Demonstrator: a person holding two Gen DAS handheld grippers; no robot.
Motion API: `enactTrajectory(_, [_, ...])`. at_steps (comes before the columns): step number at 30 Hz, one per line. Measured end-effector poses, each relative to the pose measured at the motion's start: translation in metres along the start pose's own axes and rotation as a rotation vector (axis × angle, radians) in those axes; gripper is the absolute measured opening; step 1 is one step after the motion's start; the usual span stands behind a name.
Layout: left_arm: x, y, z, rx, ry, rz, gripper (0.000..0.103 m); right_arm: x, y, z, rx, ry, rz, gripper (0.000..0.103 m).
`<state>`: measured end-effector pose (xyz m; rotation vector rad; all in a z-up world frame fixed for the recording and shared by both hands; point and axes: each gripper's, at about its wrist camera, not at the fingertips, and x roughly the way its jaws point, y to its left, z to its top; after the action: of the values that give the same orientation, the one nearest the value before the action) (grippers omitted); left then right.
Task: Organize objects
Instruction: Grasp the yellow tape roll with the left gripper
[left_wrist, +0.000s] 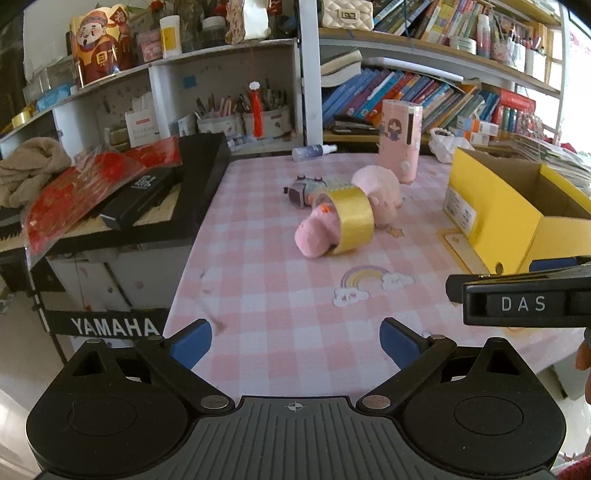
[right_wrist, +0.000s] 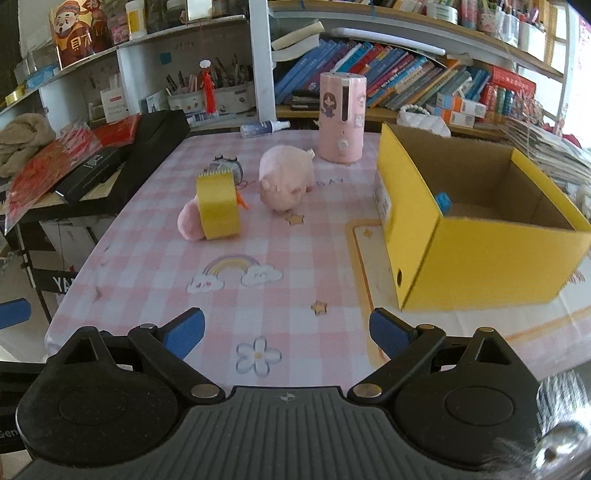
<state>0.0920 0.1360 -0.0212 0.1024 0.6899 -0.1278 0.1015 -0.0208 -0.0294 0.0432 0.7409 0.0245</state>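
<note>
A gold tape roll (left_wrist: 349, 218) (right_wrist: 218, 206) stands on edge on the pink checked tablecloth (left_wrist: 266, 295) (right_wrist: 295, 266), with a pink plush piece (left_wrist: 316, 236) (right_wrist: 189, 221) poking out of it. A pink plush pig (left_wrist: 380, 195) (right_wrist: 282, 181) lies just behind, and a small grey toy (left_wrist: 303, 188) (right_wrist: 227, 164) beside them. An open yellow box (left_wrist: 517, 214) (right_wrist: 476, 221) sits at the right, with a small blue thing (right_wrist: 442, 201) inside. My left gripper (left_wrist: 295, 343) and right gripper (right_wrist: 286, 334) are both open and empty near the table's front edge. The right gripper's body (left_wrist: 524, 302) shows at the left wrist view's right edge.
A tall pink cylinder (left_wrist: 400, 140) (right_wrist: 341, 118) and a lying spray bottle (left_wrist: 314, 151) (right_wrist: 264, 128) stand at the back. A black keyboard (left_wrist: 177, 192) (right_wrist: 122, 162) with red packets borders the table's left. Bookshelves (left_wrist: 424, 92) (right_wrist: 406, 77) fill the back wall.
</note>
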Motion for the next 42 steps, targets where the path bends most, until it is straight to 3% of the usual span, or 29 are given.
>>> enactTrajectory(16, [0.065,-0.018,0.050,-0.036,0.007,0.047,0.099,0.071,-0.019,0.075,-0.062,-0.031,0.083,0.095])
enactTrajectory(29, [0.112,-0.040,0.077,0.010,0.042,0.057,0.097,0.127,-0.030,0.117,-0.058,0.002,0.148,0.094])
enactTrajectory(36, [0.143,-0.067,0.091,0.080,0.060,0.022,0.077,0.144,-0.037,0.136,-0.050,-0.012,0.133,0.094])
enactTrajectory(40, [0.163,-0.083,0.095,0.144,0.094,0.047,0.048,0.146,-0.043,0.139,-0.046,-0.013,0.128,0.094])
enactTrajectory(42, [0.164,-0.082,0.096,0.140,0.087,0.046,0.047,0.146,-0.046,0.138,-0.046,-0.013,0.130,0.094])
